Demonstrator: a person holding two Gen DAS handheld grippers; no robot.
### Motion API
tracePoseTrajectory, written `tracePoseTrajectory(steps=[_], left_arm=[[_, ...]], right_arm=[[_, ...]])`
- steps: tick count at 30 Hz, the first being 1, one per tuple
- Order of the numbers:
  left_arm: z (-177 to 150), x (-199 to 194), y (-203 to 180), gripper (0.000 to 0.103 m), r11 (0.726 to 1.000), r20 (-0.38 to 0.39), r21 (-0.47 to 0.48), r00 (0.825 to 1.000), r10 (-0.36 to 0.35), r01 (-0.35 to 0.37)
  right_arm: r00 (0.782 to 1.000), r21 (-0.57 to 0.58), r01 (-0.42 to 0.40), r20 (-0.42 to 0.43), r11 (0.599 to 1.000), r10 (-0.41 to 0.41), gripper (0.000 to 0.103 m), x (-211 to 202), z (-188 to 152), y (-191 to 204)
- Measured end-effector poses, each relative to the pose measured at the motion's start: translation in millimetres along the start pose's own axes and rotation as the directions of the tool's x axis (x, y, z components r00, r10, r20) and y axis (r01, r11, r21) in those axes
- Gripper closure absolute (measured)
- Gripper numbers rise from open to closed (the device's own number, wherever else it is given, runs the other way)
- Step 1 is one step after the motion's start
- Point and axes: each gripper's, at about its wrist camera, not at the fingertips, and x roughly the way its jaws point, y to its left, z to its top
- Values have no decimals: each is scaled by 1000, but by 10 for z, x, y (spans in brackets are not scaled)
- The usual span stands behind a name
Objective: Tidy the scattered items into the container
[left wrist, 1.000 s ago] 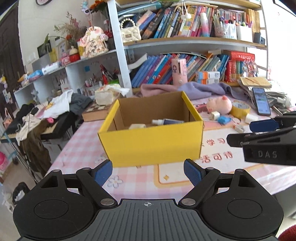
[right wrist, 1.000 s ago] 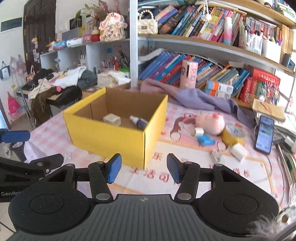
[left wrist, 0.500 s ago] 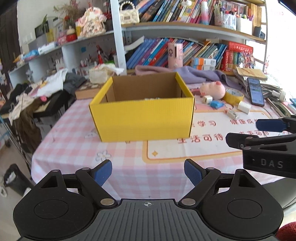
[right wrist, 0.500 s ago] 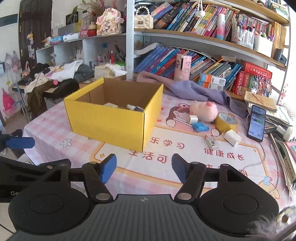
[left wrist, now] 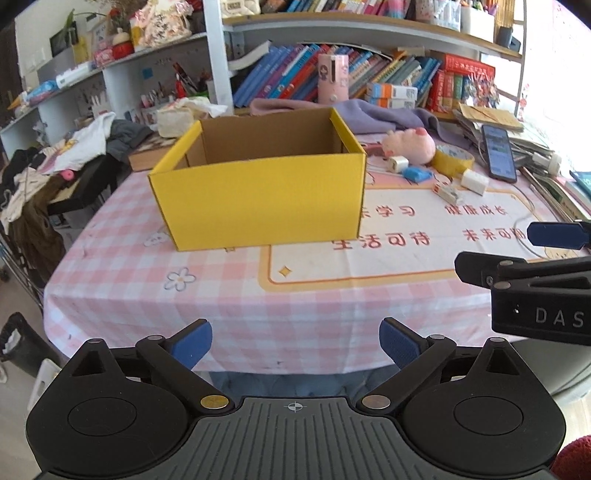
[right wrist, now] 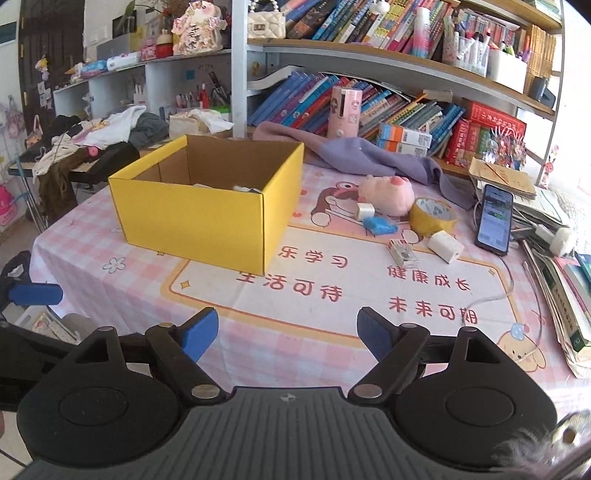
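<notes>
Both grippers pulled back, yellow box point(left wrist: 258, 203) well ahead, jaws apart, empty

White letters "DAS" show on the black body of the right gripper point(left wrist: 532, 254), cut off at the frame edge. On the pink table mat point(right wrist: 369, 299), red Chinese characters appear mirrored: 乐学习, 健康成长, 生活可待, 未来可期. Up on the shelf, the pink pig ornament point(right wrist: 194, 27) carries a plaque with dark characters, too small to make out surely. Book spines and the phone screen point(right wrist: 495, 218) are unreadable.
</notes>
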Motion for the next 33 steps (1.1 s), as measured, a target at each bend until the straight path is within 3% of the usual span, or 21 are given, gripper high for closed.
tracePoseTrajectory(steps=[14,33], left_arm=[[83,173,-74,4,998,-27,8,998,-56,56],[325,459,-597,4,976,-44,109,981,-186,190]], right_arm=[[997,53,69,-31,996,-68,19,88,-11,-181],[979,146,197,-81,969,-187,18,168,-62,-720]])
